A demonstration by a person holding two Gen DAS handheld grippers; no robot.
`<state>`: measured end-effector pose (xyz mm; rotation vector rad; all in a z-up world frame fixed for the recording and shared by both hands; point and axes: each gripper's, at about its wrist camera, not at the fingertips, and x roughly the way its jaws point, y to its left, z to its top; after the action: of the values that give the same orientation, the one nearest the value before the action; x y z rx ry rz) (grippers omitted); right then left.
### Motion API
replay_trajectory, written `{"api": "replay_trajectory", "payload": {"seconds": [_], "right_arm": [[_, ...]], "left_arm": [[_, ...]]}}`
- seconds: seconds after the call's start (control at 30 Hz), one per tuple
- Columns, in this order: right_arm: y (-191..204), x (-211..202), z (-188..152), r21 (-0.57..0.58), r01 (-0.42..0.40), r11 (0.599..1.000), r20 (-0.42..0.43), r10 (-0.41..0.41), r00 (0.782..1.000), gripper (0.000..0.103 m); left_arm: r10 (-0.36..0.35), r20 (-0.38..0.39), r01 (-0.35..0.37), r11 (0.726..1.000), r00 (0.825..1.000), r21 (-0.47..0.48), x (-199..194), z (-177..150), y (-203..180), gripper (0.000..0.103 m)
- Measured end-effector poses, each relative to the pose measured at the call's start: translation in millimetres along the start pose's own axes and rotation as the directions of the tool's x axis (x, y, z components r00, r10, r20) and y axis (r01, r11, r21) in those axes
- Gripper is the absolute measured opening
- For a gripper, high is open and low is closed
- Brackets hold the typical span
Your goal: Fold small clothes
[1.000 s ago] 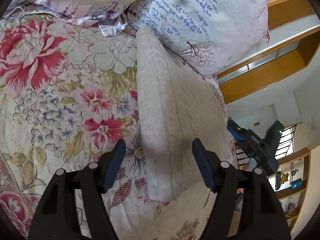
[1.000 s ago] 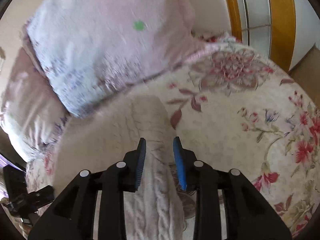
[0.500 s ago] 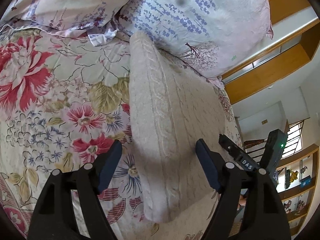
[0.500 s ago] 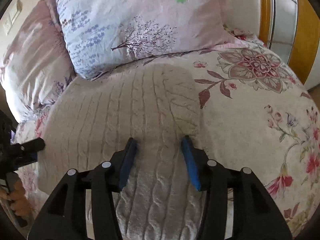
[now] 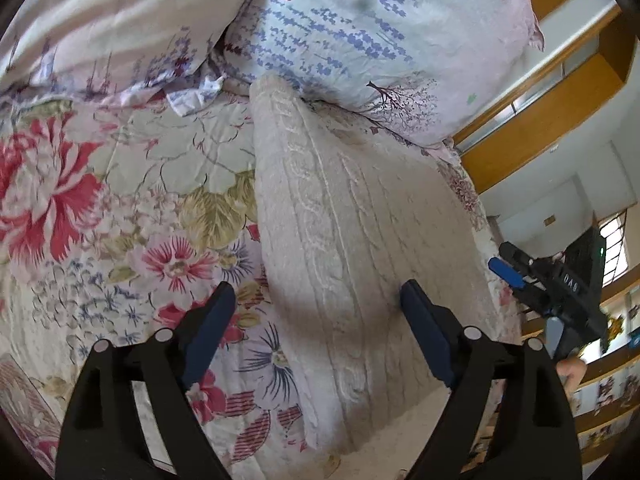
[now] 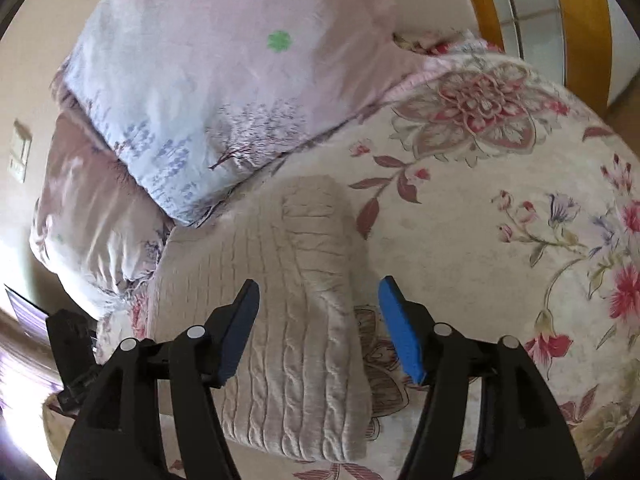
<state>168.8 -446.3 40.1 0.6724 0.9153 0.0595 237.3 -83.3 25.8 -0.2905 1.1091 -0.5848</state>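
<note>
A cream cable-knit garment (image 5: 352, 248) lies folded flat on the floral bedspread (image 5: 120, 208), its far end against the pillows. My left gripper (image 5: 316, 328) is open and empty, hovering over the garment's near left edge. In the right wrist view the same garment (image 6: 288, 312) lies below my right gripper (image 6: 318, 320), which is open and empty, with a folded sleeve strip between the fingers. The right gripper also shows in the left wrist view (image 5: 552, 284), past the garment's right side.
A lilac-printed pillow (image 5: 380, 40) and a second pale pillow (image 5: 112, 20) lie at the head of the bed. Wooden window frames (image 5: 552, 120) and a shelf stand beyond the bed's right edge. The bedspread (image 6: 500, 220) stretches right of the garment.
My right gripper was shut on the garment's sleeve, then opened and let it go; the sleeve now lies folded on the garment. My left gripper stayed open and shifted slightly over the garment.
</note>
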Motion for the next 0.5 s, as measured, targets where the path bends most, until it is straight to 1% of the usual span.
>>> {"api": "replay_trajectory", "payload": {"seconds": [0.1,0.23,0.3,0.5], "right_arm": [[-6,9,5,0.033,-0.010,0.999,-0.032,0.011,0.999,0.069],[-9,29,9,0.050,-0.022,0.998,-0.125,0.029,0.992,0.069],[-10,35,12,0.054,-0.026,0.998,-0.138,0.033,0.990,0.069],[-16,52,18,0.086,-0.055,0.995,-0.180,0.070,0.981,0.069]], "left_arm": [[0.002,-0.011,-0.002,1.000,1.000,0.010,3,3,-2,0.088],[-0.003,-0.030,0.003,1.000,1.000,0.013,10,8,-2,0.091],[-0.004,-0.039,0.004,1.000,0.999,0.013,13,12,-3,0.094],[-0.002,-0.061,0.003,1.000,0.998,0.011,23,20,-4,0.095]]}}
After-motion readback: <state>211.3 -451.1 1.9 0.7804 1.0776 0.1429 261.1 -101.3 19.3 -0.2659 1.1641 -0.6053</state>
